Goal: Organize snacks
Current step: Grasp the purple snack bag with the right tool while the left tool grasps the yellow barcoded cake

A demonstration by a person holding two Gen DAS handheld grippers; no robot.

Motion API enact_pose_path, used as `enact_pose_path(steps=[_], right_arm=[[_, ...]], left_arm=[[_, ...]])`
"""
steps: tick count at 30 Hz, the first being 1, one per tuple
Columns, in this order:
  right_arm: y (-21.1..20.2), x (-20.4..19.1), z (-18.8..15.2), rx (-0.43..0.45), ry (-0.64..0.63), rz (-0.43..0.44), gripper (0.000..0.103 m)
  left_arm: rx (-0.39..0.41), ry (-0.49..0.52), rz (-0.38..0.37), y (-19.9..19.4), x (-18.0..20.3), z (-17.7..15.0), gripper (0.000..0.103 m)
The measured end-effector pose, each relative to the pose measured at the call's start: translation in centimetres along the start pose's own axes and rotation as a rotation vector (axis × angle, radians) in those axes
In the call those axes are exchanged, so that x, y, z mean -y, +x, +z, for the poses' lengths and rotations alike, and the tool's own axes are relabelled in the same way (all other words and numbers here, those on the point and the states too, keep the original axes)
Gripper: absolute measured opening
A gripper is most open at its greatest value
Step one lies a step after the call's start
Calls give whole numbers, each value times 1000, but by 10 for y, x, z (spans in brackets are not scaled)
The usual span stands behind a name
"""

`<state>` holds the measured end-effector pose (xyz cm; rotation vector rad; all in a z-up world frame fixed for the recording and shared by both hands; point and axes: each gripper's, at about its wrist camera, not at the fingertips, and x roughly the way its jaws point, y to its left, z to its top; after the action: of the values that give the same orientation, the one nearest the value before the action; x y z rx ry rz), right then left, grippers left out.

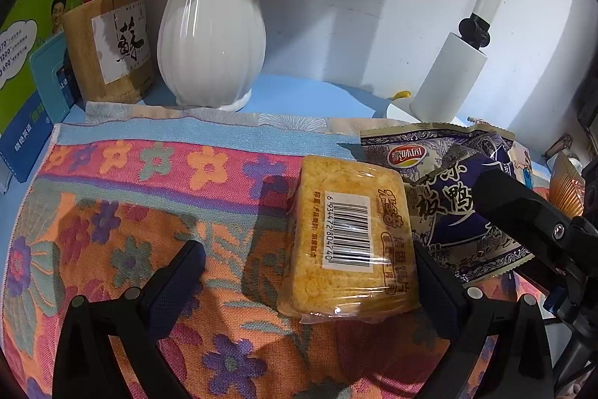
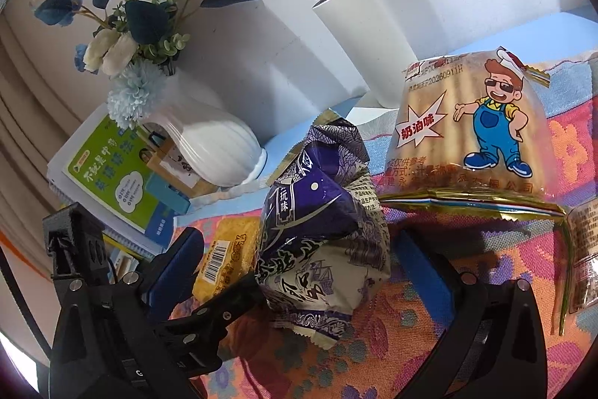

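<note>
On a floral cloth (image 1: 157,197) spread over a blue counter (image 1: 306,100), the left wrist view shows the left hand-held gripper (image 1: 310,283) spread wide and gripping nothing. A yellow wrapped cake (image 1: 347,238), barcode label up, lies between its fingers, right beside the right-hand finger and well apart from the other. Just right of the cake lies a purple snack bag (image 1: 448,189), with a finger of the right hand-held gripper resting over it. Behind stand a white vase (image 1: 209,36), a wooden pen holder (image 1: 108,55) and a white lamp base (image 1: 452,73).

In the right wrist view, the right hand-held gripper (image 2: 299,268) is fully spread, its pads clear of the purple snack bag (image 2: 317,234) that sits crumpled between them. A cream-flavour biscuit pack (image 2: 467,126) with a cartoon chef lies beyond it. The yellow cake (image 2: 228,257) shows at left, beside the left hand-held gripper's finger.
</note>
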<state>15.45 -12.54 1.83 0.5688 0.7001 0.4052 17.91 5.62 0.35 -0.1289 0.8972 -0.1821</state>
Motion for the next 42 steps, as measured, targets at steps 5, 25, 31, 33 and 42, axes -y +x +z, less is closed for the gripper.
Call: enact_pose_path(steps=[5,25,31,33,42], right_arm=[[1,0,0,0,-1,0,103],[3,0,0,-5,-9,0,103],[5,-2,0,-17,-23,-11,103],[6,-2,1,-19,-28,-17,103],[9,-4,1,-26,-51,-39,103]], left_arm=[[0,0,0,0,0,0,103],[2,0,-2,0,0,0,103],[5,1,-3,0,0,0,103],[5,1,-3,0,0,0,103],[5,2,-4,0,0,0,103]])
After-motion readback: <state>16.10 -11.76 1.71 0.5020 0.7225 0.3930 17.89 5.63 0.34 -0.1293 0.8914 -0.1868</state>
